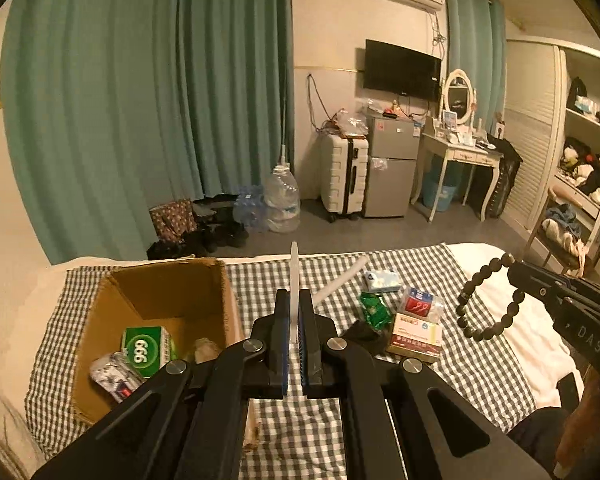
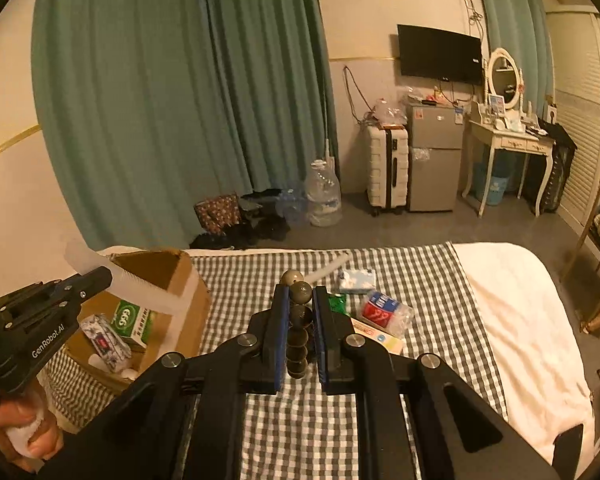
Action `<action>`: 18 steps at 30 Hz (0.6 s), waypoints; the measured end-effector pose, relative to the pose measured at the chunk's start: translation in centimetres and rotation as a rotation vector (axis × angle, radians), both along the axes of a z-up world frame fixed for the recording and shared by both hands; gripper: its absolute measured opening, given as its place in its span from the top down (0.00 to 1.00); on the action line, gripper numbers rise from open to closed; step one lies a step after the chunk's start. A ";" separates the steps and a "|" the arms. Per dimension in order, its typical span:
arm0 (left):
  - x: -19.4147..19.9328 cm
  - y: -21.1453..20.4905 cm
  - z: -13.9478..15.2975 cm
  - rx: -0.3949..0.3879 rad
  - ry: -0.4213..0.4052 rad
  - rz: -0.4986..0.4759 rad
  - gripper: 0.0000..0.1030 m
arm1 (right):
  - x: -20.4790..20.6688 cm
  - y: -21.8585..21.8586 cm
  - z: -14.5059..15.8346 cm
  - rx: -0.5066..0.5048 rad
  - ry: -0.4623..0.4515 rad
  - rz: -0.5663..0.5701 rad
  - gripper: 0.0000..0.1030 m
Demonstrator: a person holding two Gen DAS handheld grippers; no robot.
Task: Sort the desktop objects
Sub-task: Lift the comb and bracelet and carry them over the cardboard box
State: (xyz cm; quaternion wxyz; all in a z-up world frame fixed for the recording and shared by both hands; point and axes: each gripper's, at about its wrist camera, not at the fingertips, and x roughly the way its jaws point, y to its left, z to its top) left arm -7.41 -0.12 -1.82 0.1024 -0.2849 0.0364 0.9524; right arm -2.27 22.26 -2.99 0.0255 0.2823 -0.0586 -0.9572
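My left gripper (image 1: pixel 295 300) is shut on a white comb (image 1: pixel 294 276), held edge-on above the checked cloth just right of the open cardboard box (image 1: pixel 100 320). In the right wrist view the left gripper (image 2: pixel 100 274) holds the comb (image 2: pixel 140 284) over the box (image 2: pixel 188 280). My right gripper (image 2: pixel 300 296) is shut on a dark bead bracelet (image 2: pixel 299 332), lifted above the cloth. The left wrist view shows the right gripper (image 1: pixel 514 272) with the bracelet (image 1: pixel 488 300) hanging from it. The box holds a green "666" carton (image 1: pixel 146 350) and a patterned pack (image 1: pixel 114 378).
On the checked cloth (image 1: pixel 300 432) lie a green sachet (image 1: pixel 376 310), a red-and-clear pack (image 1: pixel 420 302), a flat medicine box (image 1: pixel 414 338), a tissue pack (image 1: pixel 380 280) and a white tube (image 1: pixel 340 278). White bedding (image 2: pixel 520 320) lies to the right.
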 end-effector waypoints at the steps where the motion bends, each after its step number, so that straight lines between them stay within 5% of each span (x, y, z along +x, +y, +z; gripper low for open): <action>1: 0.1 -0.3 0.1 0.000 0.003 0.005 0.97 | -0.1 -0.5 0.2 0.004 0.005 0.008 0.89; 18: -1.5 -8.6 0.3 -0.055 0.031 0.137 0.97 | -3.4 -9.6 1.6 0.001 0.044 0.132 0.89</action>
